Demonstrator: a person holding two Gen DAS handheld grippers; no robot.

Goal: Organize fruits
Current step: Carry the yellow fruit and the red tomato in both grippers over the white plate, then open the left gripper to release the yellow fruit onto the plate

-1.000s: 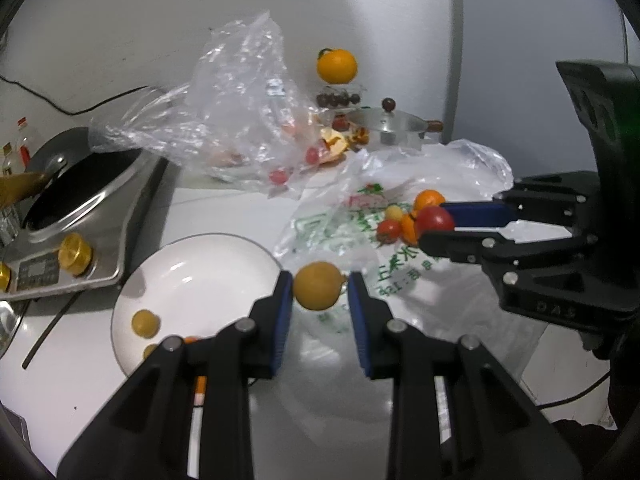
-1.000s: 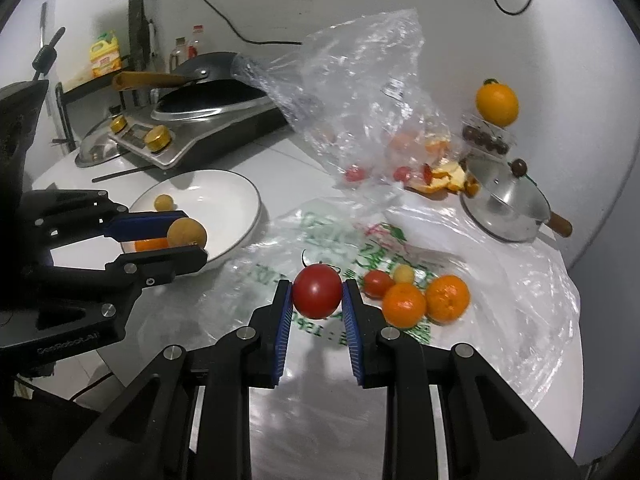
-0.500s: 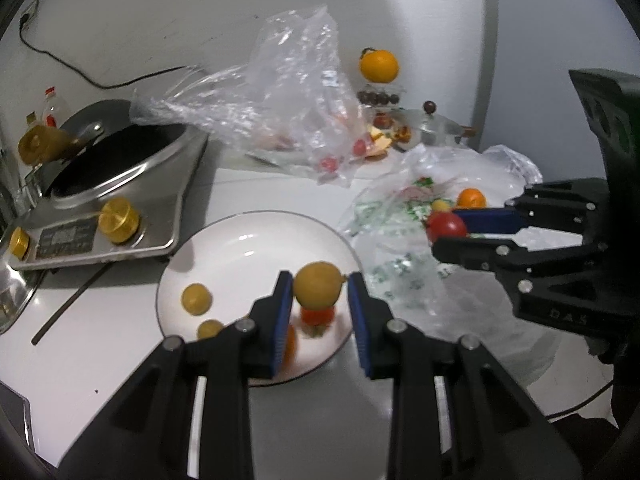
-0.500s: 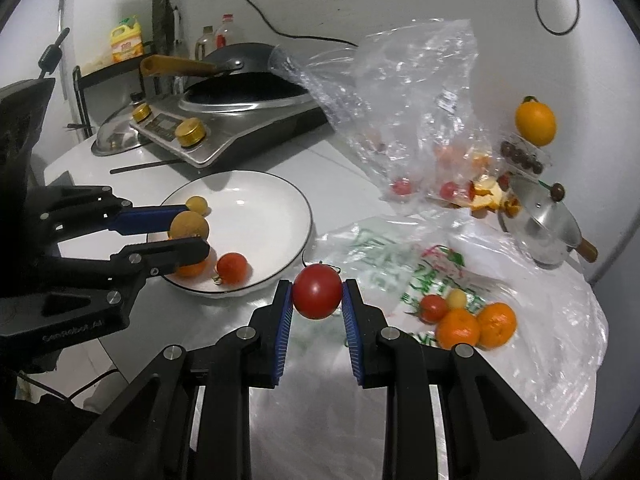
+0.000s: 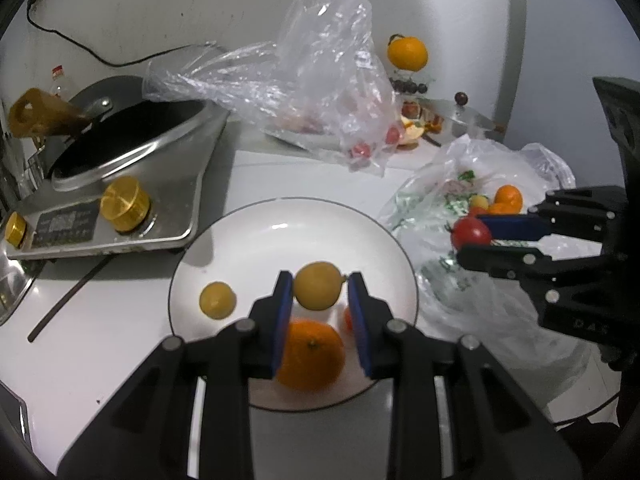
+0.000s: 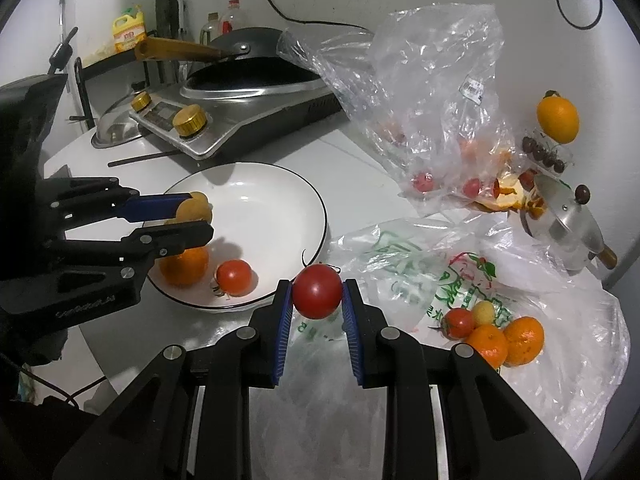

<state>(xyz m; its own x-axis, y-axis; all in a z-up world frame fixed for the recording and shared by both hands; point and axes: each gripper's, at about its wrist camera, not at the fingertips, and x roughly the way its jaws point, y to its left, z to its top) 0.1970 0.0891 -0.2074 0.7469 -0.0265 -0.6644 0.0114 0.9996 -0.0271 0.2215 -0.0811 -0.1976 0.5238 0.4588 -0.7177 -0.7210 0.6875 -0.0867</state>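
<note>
My left gripper (image 5: 319, 286) is shut on a small yellow fruit (image 5: 318, 285) and holds it above the white plate (image 5: 256, 236). The plate holds another yellow fruit (image 5: 217, 300), an orange (image 5: 311, 354) and a small tomato (image 6: 234, 277). My right gripper (image 6: 316, 298) is shut on a red tomato (image 6: 317, 296), just right of the plate's rim (image 6: 320, 216), above a printed plastic bag (image 6: 400, 264). On that bag lie two oranges (image 6: 506, 340), a tomato (image 6: 458, 322) and a small yellow fruit (image 6: 484, 312).
A cooker with a black wok (image 5: 124, 152) stands left behind the plate. A crumpled clear bag (image 5: 320, 92) with small tomatoes lies at the back. A steel pot lid (image 6: 568, 216), peel scraps and an orange (image 6: 558, 118) on a stand are at the back right.
Both grippers have moved left with their fruit. The left one now hangs over the plate's middle; the right one has come close to the plate's right rim.
</note>
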